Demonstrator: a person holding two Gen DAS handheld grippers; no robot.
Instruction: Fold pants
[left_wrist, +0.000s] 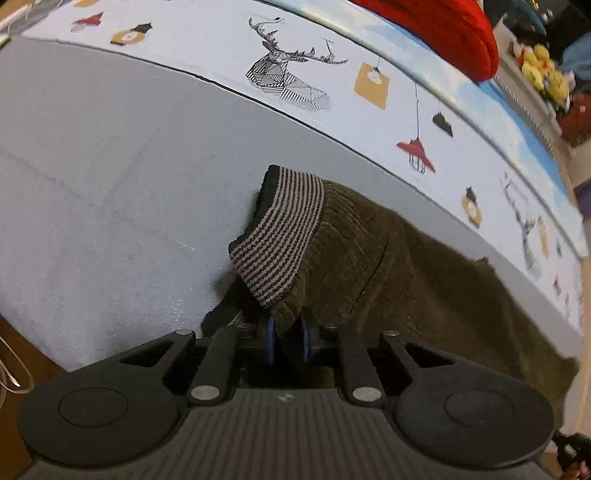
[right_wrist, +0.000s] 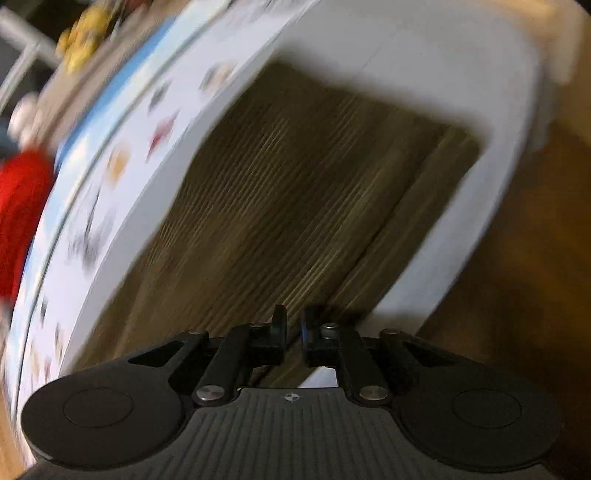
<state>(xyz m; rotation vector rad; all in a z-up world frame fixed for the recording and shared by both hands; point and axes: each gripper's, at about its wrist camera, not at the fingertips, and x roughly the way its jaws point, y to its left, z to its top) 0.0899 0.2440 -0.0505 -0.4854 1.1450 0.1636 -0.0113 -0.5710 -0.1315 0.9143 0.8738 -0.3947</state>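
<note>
**Corduroy pants held at the edge**

The olive corduroy pants (left_wrist: 406, 266) were spread on a grey sheet (left_wrist: 92, 166). Fabric just beside the striped waistband (left_wrist: 280, 236) was pinched between the nearly closed pads of the left gripper (left_wrist: 288, 338). The right gripper (right_wrist: 294, 328) was seen narrowly parted over the pants' edge; whether cloth was gripped could not be told.

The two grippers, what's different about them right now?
The left gripper is pinching the brown pants near the striped cuff, lifting it up; the right gripper is nearly closed but its grip is unclear. The left wrist picture is sharp; the right wrist picture is blurry. Both hover over the same pants on the grey bed cover.
</note>
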